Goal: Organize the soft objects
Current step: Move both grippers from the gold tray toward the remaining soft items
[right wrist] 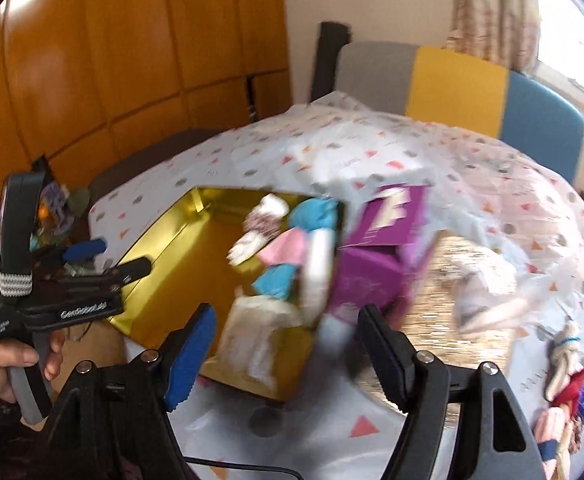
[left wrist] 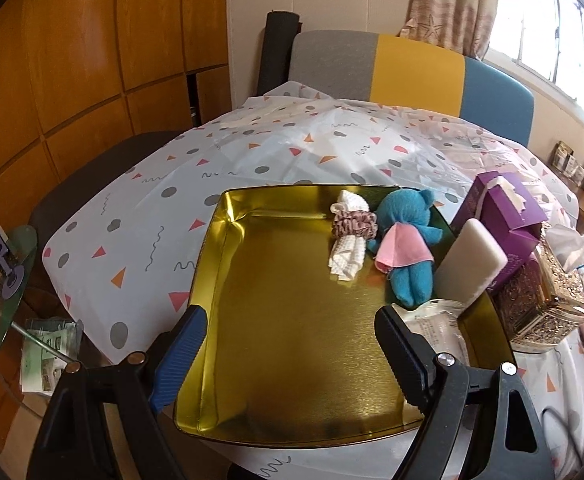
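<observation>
Toys lie in the gold tin [left wrist: 228, 264]: a blue plush bear [left wrist: 402, 240] beside a scrunchie-wrapped cloth [left wrist: 350, 240] (far right corner). Left gripper [left wrist: 288, 356] and right gripper [right wrist: 284, 354] both gape, empty, above the tin's near edge.

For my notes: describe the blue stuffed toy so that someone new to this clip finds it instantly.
Start at the gold metal tray on the patterned tablecloth. At its far right corner lies the blue stuffed toy, beside a rolled white cloth banded with a scrunchie. It alone is bright blue, with a pink skirt.
</observation>
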Action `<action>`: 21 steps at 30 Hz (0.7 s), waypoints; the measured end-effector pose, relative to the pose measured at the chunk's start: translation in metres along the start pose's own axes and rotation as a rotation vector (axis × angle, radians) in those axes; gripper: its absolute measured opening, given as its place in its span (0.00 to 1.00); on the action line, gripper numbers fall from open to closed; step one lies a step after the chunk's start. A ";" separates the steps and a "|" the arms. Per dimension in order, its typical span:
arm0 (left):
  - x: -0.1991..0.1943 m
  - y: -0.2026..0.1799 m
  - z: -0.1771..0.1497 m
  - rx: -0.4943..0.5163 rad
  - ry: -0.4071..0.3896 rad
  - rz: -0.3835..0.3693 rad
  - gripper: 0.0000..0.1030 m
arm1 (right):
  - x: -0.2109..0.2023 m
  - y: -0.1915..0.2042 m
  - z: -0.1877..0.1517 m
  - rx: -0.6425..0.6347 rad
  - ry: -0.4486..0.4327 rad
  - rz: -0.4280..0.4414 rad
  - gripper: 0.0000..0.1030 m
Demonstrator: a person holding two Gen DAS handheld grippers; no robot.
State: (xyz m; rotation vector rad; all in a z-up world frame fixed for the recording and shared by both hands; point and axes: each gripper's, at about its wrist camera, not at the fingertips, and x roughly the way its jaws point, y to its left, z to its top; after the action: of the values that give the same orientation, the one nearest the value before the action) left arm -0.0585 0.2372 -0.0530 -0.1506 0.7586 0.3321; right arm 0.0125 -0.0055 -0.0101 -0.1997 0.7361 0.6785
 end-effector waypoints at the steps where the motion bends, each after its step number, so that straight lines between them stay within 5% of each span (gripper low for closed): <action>1: -0.001 -0.002 0.000 0.007 -0.001 -0.002 0.84 | -0.006 -0.009 0.000 0.019 -0.012 -0.013 0.72; 12: -0.008 -0.021 0.002 0.056 -0.017 -0.035 0.84 | -0.063 -0.163 -0.026 0.329 -0.046 -0.366 0.72; 21: -0.013 -0.043 0.003 0.111 -0.031 -0.051 0.84 | -0.090 -0.299 -0.124 0.793 -0.048 -0.708 0.72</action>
State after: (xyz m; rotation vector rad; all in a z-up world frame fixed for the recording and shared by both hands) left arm -0.0507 0.1949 -0.0407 -0.0595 0.7396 0.2427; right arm 0.0852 -0.3296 -0.0585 0.2811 0.7725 -0.3004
